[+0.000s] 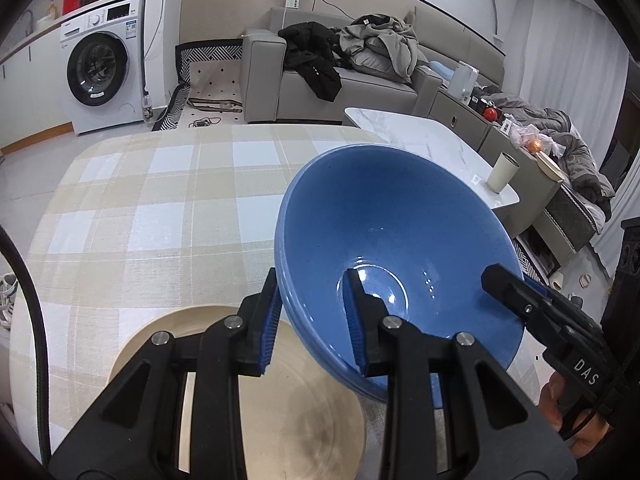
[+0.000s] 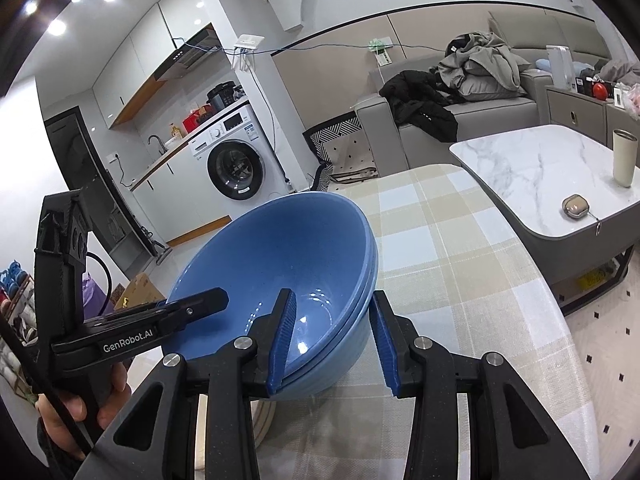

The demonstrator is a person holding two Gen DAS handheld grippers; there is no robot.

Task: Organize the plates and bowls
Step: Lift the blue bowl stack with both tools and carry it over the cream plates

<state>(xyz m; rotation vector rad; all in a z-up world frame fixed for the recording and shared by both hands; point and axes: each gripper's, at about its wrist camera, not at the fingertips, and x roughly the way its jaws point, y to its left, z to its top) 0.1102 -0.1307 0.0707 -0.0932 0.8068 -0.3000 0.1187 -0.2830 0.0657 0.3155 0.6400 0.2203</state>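
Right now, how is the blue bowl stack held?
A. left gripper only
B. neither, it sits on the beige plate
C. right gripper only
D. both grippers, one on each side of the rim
D: the left gripper has one finger outside and one inside the wall of the blue bowl stack, and the right gripper straddles the opposite rim the same way, with the stack tilted above the checked tablecloth.

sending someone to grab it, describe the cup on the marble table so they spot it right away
Find the grey sofa piled with clothes, then the white marble table in front of it, next to the checked tablecloth. The cup stands upright near that table's far edge: a tall, cream tumbler with no handle. Its only neighbour is a small, flat, tan case.
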